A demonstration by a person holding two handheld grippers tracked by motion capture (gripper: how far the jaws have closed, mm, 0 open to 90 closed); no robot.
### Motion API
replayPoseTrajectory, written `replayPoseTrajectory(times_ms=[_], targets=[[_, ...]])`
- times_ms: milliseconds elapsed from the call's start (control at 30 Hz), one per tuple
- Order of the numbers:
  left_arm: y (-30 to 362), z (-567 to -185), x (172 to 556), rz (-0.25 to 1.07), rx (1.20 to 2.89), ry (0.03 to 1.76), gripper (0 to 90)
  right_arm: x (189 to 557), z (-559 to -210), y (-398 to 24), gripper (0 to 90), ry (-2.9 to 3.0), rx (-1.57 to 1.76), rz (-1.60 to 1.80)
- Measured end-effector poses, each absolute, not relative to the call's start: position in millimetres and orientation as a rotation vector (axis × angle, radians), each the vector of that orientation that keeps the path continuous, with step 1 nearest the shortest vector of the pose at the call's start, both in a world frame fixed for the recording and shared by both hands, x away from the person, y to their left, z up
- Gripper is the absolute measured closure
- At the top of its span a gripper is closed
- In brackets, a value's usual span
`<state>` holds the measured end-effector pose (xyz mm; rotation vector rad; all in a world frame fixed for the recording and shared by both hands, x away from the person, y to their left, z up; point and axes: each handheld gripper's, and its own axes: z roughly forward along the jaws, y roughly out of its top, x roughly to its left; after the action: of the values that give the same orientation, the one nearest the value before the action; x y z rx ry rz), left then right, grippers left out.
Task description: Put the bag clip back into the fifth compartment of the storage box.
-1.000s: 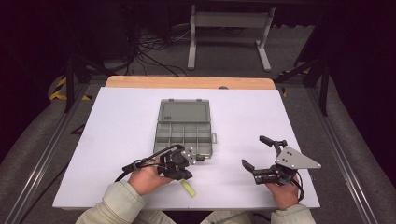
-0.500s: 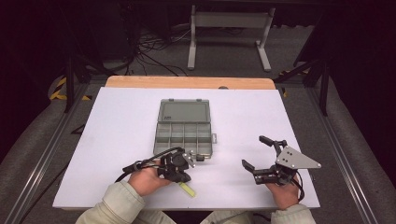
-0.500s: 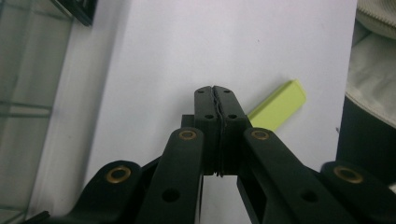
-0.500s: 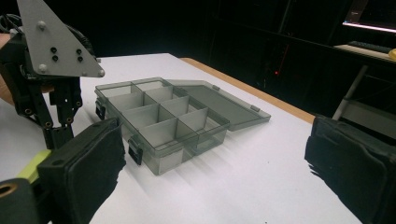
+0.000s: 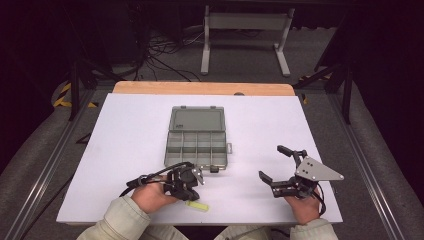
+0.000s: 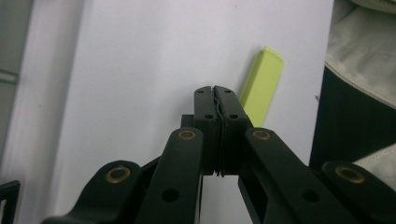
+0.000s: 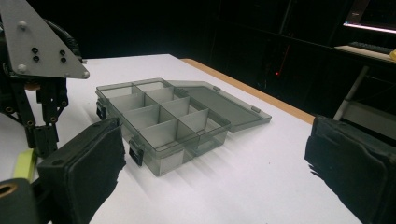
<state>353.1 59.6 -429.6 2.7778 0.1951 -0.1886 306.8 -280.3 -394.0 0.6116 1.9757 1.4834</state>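
High view: white tabletop (image 5: 125, 150) with a smoke-grey translucent plastic compartment box (image 5: 196, 148) near its middle, lid flipped open and lying flat on the far side, tray divided into a grid of small cells. Left gripper (image 5: 196, 179) sits just off the near edge of the box, jaws clenched together with nothing between them, held by the person's left hand (image 5: 150, 196) in a pale sleeve, black cable looping off its back. Small flat yellow-green plastic strip (image 5: 196, 205) lies on the tabletop just beside and nearer the person than the left gripper, close to the tabletop's near edge, not grasped. Right gripper (image 5: 276, 163) is well apart on the right side, jaws spread wide and empty, grey three-cornered plate on top, right hand (image 5: 302, 206) behind it

Left gripper view: the two black jaws meet flush at the tips, left gripper (image 6: 215, 87) clenched on nothing. Yellow-green strip (image 6: 262, 84) lies flat on the white tabletop (image 6: 140, 70) just to the right of the jaw tips, apart from them, angled slightly. Pale sleeve at right edge

Right gripper view: right gripper (image 7: 215, 158) released, both padded jaws far apart at the frame sides, nothing between. Grey compartment box (image 7: 168, 123) stands ahead on the tabletop (image 7: 261, 186), lid open flat behind it, cells look empty. Left gripper's body and grey plate at far left, a bit of the yellow-green strip (image 7: 25, 164) beneath it
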Motion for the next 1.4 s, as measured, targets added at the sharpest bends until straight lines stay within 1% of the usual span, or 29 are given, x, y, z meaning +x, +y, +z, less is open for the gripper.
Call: replayPoseTrajectory(times_ms=[433,533,633,667,700,767,800,867,933,1033,1067,1167,1200,1400], targets=[[61.3,-429.0,349.2,-0.215,2.799,0.168,87.3,306.9,-393.9,-280.3,4.5,1.972,0.608,1.484],[62.1,-428.2,349.6,-0.2,2.798,0.178,86.1,306.7,-393.6,-280.2,4.5,1.973,0.605,1.484],[63.2,-425.5,349.2,-0.179,2.781,0.187,79.5,306.7,-393.6,-280.5,4.5,1.971,0.603,1.485],[63.7,-424.3,349.3,-0.168,2.775,0.171,75.7,306.6,-393.6,-280.6,4.6,1.97,0.603,1.485],[64.0,-423.4,347.5,-0.157,2.755,0.195,71.9,306.6,-393.6,-280.5,4.5,1.97,0.603,1.482],[64.8,-421.6,347.9,-0.133,2.748,0.187,61.4,306.2,-393.4,-280.1,4.6,1.971,0.598,1.481],[65.3,-420.4,347.5,-0.13,2.737,0.194,61.4,306.2,-393.4,-280.1,4.6,1.971,0.598,1.481],[66.0,-417.8,346.4,-0.121,2.712,0.196,51.7,306.0,-393.1,-279.1,4.6,1.973,0.598,1.48],[65.6,-416.5,344.3,-0.125,2.698,0.178,43.8,306.0,-393.2,-278.8,4.5,1.976,0.593,1.48],[62.8,-415.1,340.1,-0.123,2.693,0.183,26.5,306.0,-393.2,-278.9,4.5,1.977,0.596,1.482],[62.0,-414.5,338.4,-0.113,2.692,0.184,22.1,306.0,-393.3,-278.9,4.5,1.974,0.597,1.483],[59.3,-413.5,335.2,-0.112,2.683,0.172,14.7,305.9,-393.1,-279.0,4.5,1.975,0.594,1.484],[58.7,-413.4,333.8,-0.106,2.68,0.187,10.4,306.0,-393.0,-279.0,4.4,1.978,0.595,1.483],[56.2,-414.9,327.4,-0.101,2.661,0.196,6.3,306.2,-392.9,-279.5,4.4,1.975,0.593,1.485]])
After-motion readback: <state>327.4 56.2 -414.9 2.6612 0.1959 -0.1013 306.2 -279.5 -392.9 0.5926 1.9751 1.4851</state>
